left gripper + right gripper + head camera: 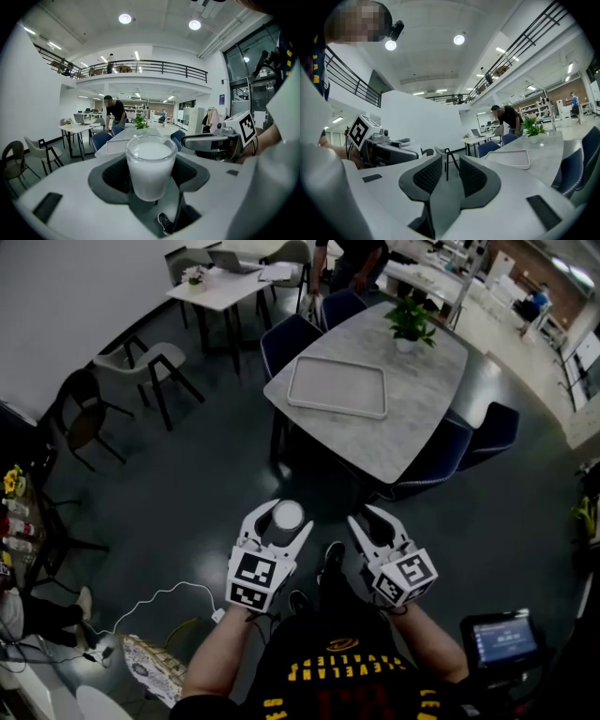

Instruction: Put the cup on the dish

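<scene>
Between the fingers [115,174] of the left gripper [281,519], the cup [288,516] is gripped by its sides, well short of the worktop [412,423], presumably so that it can be carried level and what looks like white contents is not spilled. It is held upright, mouth up, long axis vertical. The dish [336,388] lies empty on the worktop ahead. The right gripper [375,521] is held alongside, fingers parted with nothing between them, probably left free.
</scene>
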A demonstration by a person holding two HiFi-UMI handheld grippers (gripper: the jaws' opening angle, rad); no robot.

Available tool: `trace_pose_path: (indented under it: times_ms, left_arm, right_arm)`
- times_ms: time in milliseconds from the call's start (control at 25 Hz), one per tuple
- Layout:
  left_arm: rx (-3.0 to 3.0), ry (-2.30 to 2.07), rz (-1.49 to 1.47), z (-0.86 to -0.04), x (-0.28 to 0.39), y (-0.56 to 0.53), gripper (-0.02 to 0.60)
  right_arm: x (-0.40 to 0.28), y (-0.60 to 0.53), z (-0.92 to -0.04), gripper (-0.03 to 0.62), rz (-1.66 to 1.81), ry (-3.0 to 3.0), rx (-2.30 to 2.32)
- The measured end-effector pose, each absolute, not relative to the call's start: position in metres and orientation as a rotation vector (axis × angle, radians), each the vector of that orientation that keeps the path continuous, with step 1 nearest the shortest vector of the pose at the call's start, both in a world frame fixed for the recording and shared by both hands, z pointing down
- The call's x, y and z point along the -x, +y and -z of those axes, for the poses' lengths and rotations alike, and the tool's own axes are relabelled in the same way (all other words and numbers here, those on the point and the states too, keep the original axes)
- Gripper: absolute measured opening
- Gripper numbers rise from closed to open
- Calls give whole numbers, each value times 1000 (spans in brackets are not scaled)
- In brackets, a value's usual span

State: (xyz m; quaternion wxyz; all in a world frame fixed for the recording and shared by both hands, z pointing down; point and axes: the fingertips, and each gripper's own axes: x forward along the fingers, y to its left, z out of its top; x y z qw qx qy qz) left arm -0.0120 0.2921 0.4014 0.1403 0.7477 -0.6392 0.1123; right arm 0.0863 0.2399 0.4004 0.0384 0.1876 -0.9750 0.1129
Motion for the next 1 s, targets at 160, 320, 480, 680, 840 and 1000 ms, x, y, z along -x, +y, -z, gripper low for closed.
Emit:
trace_pose_path:
  times_ms: [160, 320, 480, 680, 840, 1000]
  left_arm:
    - [-2145, -1856, -347, -408, 21, 280, 264]
    - [-2130, -1881, -353, -407, 34, 261, 264]
    - [-2110, -1890, -352, -412, 42, 230, 264]
    - [-2083, -1896, -351, -419, 49, 187, 264]
    - [-2066, -1901, -385, -425, 52, 153, 264]
    - [-2047, -1922, -405, -429, 57, 128, 264]
  right_arm:
    - [-69, 222, -401, 78, -342, -3016, -530]
    - [-47, 200, -401, 78, -336, -3027, -474]
    - [-35, 165, -408, 78, -346, -3031, -448]
    - [-24, 123, -417, 80, -376, -3015, -422]
    - [-20, 91, -425, 78, -398, -2996, -396]
    - [-16, 64, -429, 78, -407, -2985, -368]
